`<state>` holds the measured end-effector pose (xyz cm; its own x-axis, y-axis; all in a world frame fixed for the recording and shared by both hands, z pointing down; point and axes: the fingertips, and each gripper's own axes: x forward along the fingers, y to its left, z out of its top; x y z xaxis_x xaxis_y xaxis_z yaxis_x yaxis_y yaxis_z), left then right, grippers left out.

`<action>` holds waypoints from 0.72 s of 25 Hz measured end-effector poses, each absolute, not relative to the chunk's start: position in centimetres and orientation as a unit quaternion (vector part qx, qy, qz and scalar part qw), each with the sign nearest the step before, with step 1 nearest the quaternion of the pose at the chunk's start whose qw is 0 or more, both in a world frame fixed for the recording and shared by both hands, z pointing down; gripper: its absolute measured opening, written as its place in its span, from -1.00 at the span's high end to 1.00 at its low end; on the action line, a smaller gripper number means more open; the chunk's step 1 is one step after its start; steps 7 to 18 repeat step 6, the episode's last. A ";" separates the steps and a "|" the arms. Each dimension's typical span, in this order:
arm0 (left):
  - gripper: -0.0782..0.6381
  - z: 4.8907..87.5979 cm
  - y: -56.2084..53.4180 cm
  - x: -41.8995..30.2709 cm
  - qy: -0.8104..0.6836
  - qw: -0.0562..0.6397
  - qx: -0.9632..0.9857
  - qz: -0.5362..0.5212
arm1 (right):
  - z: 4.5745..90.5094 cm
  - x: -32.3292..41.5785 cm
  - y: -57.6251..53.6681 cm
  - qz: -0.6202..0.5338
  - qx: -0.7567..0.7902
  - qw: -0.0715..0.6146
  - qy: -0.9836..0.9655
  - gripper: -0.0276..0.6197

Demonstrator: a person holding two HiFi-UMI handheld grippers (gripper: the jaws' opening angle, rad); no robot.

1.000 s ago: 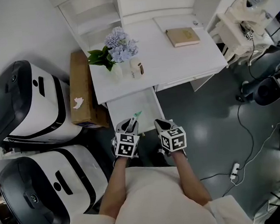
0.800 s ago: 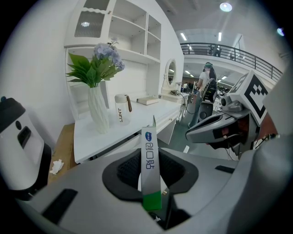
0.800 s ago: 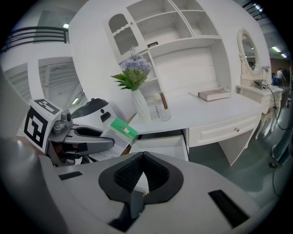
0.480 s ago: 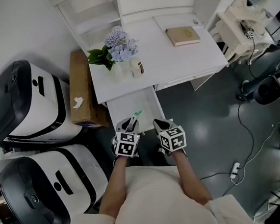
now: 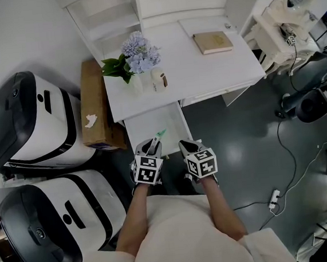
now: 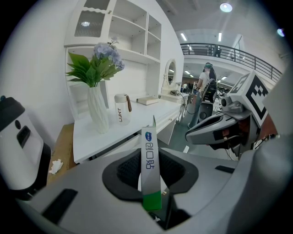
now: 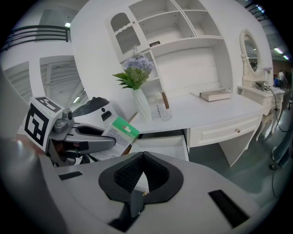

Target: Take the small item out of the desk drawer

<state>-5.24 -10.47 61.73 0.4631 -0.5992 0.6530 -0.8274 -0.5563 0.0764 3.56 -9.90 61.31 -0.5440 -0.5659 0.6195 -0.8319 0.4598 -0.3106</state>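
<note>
The small item is a flat white box with a green end (image 5: 160, 134). My left gripper (image 5: 153, 142) is shut on it and holds it just above the front edge of the open white drawer (image 5: 151, 122). In the left gripper view the box (image 6: 150, 160) stands upright between the dark pads (image 6: 128, 171). My right gripper (image 5: 187, 146) hovers beside it on the right, shut with nothing in it. The right gripper view shows its jaws (image 7: 138, 185) met, the left gripper (image 7: 87, 142) with the box (image 7: 116, 135), and the drawer (image 7: 160, 145) beyond.
On the white desk (image 5: 204, 72) stand a vase of flowers (image 5: 136, 58), a cup (image 5: 158, 79) and a book (image 5: 213, 42). A cardboard box (image 5: 95, 105) and two white-and-black machines (image 5: 30, 120) crowd the left. A cable (image 5: 286, 150) and a power strip (image 5: 273, 198) lie on the floor at the right.
</note>
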 end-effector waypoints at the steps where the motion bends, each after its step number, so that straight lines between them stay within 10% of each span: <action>1: 0.50 61.7 -10.5 -5.2 -0.428 0.196 0.833 0.291 | 61.3 3.6 -9.9 0.301 0.424 0.221 -0.825 0.84; 18: 0.50 61.7 -10.6 -5.1 -0.427 0.195 0.834 0.290 | 61.4 3.7 -9.9 0.302 0.425 0.222 -0.824 0.84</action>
